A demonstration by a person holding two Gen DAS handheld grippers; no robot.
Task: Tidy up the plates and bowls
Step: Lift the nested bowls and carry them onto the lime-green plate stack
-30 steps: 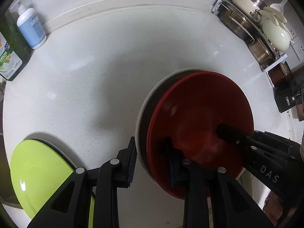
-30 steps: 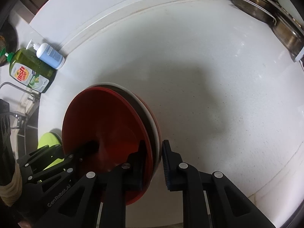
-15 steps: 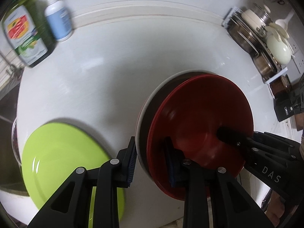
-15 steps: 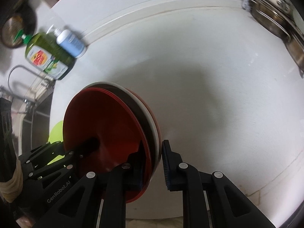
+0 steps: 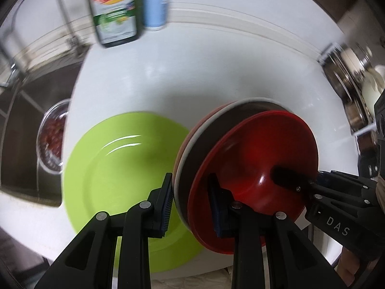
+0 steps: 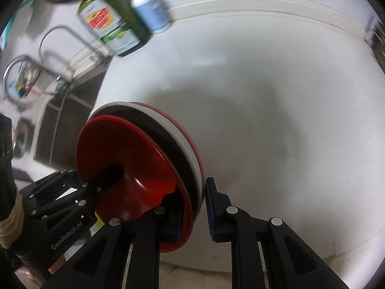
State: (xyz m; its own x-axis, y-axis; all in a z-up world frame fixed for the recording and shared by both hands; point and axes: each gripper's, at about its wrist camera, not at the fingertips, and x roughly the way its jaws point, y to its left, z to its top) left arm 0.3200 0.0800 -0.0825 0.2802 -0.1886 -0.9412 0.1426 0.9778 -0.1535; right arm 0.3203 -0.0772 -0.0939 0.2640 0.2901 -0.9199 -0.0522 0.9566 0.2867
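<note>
A stack of dishes is held between both grippers: a red bowl on top, a dark bowl with a white rim under it, and a reddish dish below. My left gripper is shut on the stack's near rim. The right gripper comes in from the right, one finger inside the red bowl. In the right wrist view my right gripper is shut on the rim of the stack, with the left gripper opposite. A lime green plate lies flat on the white counter, just left of the stack.
A steel sink with a tap lies left of the counter; a strainer bowl with red pieces sits in it. A green dish-soap bottle and a blue pump bottle stand at the back. A pot rack is at the right.
Both grippers have carried the stack leftward. The green plate now sits close beside it, and the sink, tap and bottles have swung into view. The grip on the stack is unchanged.
</note>
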